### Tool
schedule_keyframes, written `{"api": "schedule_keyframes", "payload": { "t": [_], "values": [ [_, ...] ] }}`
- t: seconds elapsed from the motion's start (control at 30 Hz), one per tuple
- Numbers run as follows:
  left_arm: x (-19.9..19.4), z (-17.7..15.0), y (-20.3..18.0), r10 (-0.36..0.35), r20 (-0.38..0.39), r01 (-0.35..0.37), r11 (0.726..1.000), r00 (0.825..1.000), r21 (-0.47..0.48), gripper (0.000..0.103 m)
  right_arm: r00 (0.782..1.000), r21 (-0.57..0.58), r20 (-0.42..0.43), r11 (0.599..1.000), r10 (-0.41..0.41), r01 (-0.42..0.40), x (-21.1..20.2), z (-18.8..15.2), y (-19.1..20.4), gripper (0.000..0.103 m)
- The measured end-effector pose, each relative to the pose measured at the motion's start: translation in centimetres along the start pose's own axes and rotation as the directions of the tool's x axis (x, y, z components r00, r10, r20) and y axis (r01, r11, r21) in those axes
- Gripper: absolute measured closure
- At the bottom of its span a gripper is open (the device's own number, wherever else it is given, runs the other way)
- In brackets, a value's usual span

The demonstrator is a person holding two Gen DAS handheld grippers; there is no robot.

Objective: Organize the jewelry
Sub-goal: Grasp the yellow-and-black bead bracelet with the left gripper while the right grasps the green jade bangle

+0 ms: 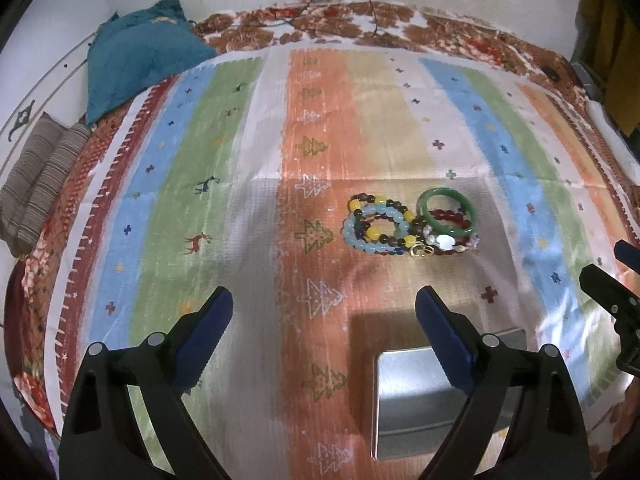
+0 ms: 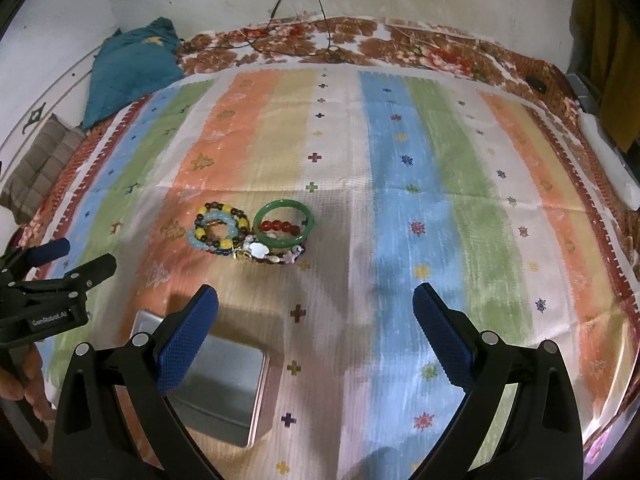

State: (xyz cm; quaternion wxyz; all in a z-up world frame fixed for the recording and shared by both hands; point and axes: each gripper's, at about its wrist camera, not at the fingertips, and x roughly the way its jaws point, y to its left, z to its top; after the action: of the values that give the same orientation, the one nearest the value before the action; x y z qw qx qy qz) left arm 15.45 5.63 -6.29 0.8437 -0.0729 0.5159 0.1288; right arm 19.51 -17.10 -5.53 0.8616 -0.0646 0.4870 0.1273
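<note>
A heap of jewelry (image 1: 408, 226) lies on the striped cloth: a green bangle (image 1: 446, 212), a light-blue bead bracelet (image 1: 374, 230), a dark and yellow bead bracelet, red beads and a white charm. The same heap (image 2: 252, 234) shows in the right wrist view with the green bangle (image 2: 283, 224). A silver metal tin (image 1: 416, 396) (image 2: 224, 388) sits nearer than the heap. My left gripper (image 1: 324, 312) hangs open above the cloth, short of the heap. My right gripper (image 2: 316, 312) is open too, to the right of the tin. Nothing is between either pair of fingers.
The striped cloth (image 1: 224, 200) covers a bed with a floral sheet (image 1: 360, 24) at the back. A teal cloth bundle (image 1: 136, 60) and a striped brown cushion (image 1: 40, 180) lie at the far left. Cables (image 2: 304, 8) hang down the back wall. A hand (image 2: 28, 384) holds the left gripper.
</note>
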Motion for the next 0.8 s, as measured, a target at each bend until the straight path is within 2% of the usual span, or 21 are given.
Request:
{"api": "schedule_keyframes", "payload": {
  "t": [0.8],
  "values": [
    [6.7,4.2,-2.0,-0.034,-0.094,0.035,0.999,0.995,0.015,0.017,0.994,0.012,-0.107,1.000,-0.014,0.015,7.7,3.7,-0.1,0.004]
  ]
}}
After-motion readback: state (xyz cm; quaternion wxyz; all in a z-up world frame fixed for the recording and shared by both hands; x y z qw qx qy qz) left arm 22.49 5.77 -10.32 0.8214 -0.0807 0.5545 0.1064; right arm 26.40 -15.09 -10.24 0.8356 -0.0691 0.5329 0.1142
